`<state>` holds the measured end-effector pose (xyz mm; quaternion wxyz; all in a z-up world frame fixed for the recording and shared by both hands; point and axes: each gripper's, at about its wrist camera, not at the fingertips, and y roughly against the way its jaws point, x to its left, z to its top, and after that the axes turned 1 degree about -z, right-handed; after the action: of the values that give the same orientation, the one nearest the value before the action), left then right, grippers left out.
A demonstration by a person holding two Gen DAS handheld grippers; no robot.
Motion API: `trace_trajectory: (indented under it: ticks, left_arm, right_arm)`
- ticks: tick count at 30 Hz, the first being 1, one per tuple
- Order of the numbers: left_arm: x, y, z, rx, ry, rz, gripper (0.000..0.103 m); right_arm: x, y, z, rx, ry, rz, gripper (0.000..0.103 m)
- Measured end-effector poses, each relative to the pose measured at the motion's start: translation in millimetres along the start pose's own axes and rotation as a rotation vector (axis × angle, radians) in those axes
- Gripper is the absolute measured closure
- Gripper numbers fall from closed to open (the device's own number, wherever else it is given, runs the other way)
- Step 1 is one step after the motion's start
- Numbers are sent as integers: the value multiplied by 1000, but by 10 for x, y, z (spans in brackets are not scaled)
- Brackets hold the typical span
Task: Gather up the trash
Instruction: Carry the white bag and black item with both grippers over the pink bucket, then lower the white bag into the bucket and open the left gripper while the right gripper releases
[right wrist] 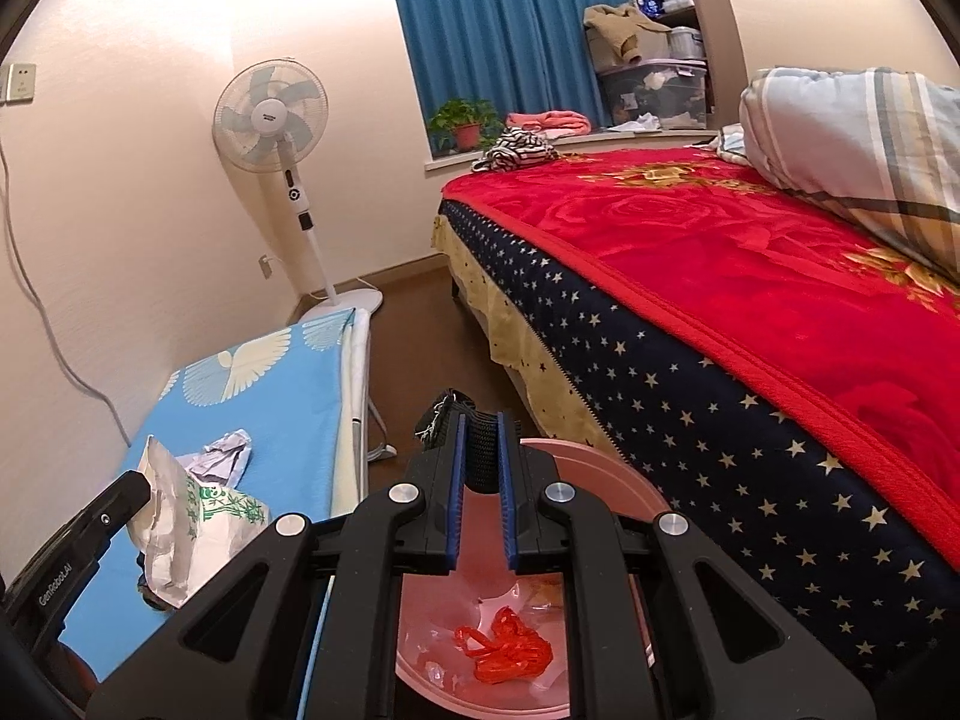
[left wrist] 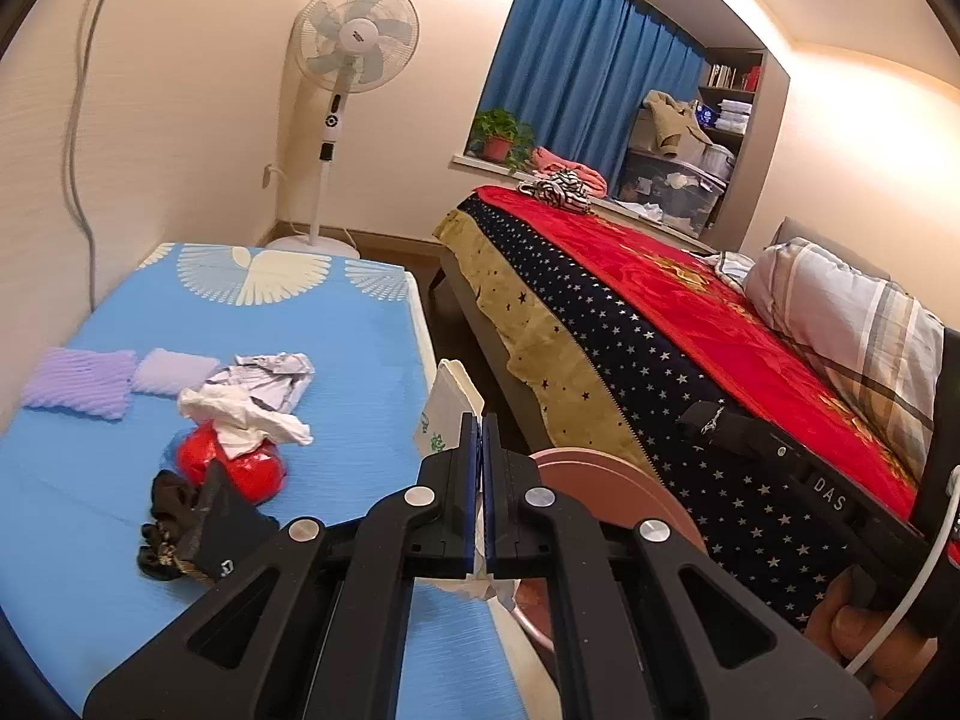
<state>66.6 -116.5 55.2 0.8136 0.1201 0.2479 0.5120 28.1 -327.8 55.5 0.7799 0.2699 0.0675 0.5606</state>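
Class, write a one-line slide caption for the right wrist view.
Right hand-held gripper holds a black fabric scrap over the pink plastic bin.

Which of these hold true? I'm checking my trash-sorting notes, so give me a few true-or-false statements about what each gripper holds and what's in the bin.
1. The left gripper is shut on the white wrapper. True.
2. The right gripper is empty. False: it grips a black fabric piece.
3. The pink bin holds a crumpled red plastic bag. True.
4. The blue tabletop carries only one item. False: several items lie there.
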Motion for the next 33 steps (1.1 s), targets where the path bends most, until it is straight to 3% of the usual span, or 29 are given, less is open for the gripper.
trace_trajectory:
  ticks: [33]
  left_arm:
    - [-327, -434, -14, 47, 1, -155, 102]
  right_arm:
    - [-240, -130, 5, 23, -42, -102, 92]
